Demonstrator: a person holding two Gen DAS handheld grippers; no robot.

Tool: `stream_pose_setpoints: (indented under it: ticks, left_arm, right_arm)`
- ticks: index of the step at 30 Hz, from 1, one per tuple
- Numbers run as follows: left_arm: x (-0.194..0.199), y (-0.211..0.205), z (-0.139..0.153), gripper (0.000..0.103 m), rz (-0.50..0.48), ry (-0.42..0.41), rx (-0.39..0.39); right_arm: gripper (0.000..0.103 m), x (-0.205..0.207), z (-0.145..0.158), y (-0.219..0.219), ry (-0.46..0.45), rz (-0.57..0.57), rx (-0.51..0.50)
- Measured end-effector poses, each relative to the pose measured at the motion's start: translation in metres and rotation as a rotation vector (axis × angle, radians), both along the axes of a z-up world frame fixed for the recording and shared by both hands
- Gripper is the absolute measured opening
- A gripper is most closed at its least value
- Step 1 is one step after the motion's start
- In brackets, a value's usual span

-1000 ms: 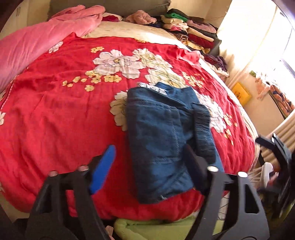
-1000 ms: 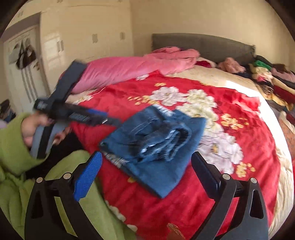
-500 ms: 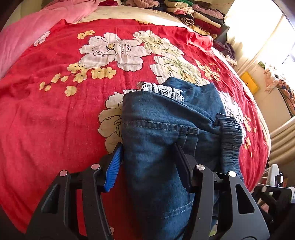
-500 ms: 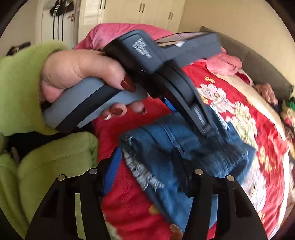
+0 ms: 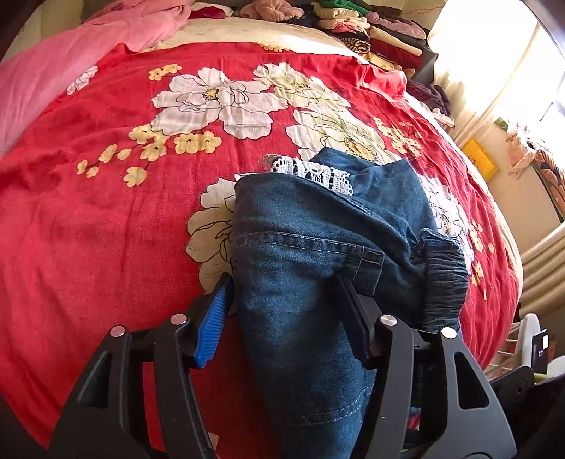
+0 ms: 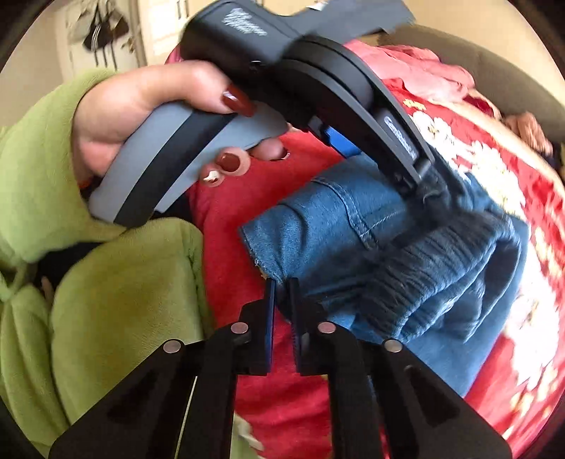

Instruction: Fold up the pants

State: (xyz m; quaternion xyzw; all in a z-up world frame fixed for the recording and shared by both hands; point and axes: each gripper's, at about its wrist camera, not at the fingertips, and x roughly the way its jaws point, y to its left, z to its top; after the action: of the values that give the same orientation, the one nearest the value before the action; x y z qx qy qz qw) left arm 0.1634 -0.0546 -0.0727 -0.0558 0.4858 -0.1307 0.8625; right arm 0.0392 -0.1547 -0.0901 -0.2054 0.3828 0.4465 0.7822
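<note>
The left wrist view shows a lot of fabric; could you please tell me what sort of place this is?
Most likely a home bedroom: a red floral bedspread covers a wide bed, a pink duvet lies bunched at its far side, and stacked folded clothes sit near the bright window.

Pants (image 5: 317, 268) lie on bedspread (image 5: 106, 229), clothes pile (image 5: 381, 31) seemingly behind.

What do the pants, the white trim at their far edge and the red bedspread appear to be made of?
Pants: denim, matte blue, with pale topstitched seams and a gathered elastic waistband.
White trim: lace, probably cotton, given its openwork pattern.
Bedspread: soft woven cloth, perhaps cotton, matte, creased, printed with flowers.
</note>
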Motion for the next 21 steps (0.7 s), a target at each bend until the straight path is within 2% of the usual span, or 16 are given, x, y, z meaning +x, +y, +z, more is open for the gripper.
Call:
stream_pose_setpoints:
  ticks: [3,7,14,17,21]
  left_arm:
    - [-0.006,-0.001,0.005,0.056,-0.005,-0.018,0.014]
    - [-0.014,-0.002,0.012,0.056,-0.006,-0.042,0.018]
    - [-0.025,-0.001,0.025,0.061,0.004,-0.074,0.023]
    - [-0.029,0.0,0.031,0.069,0.013,-0.088,0.02]
    - [-0.035,0.001,0.037,0.073,0.025,-0.107,0.022]
  right_arm:
    - [0.014,0.0,0.013,-0.005,-0.009,-0.004,0.018]
    - [0.028,-0.004,0.031,-0.016,-0.014,-0.031,0.062]
    - [0.032,-0.01,0.042,-0.032,-0.044,-0.076,0.081]
    - [0.042,-0.018,0.051,-0.038,-0.06,-0.094,0.104]
    - [0.054,-0.02,0.062,-0.046,-0.086,-0.125,0.133]
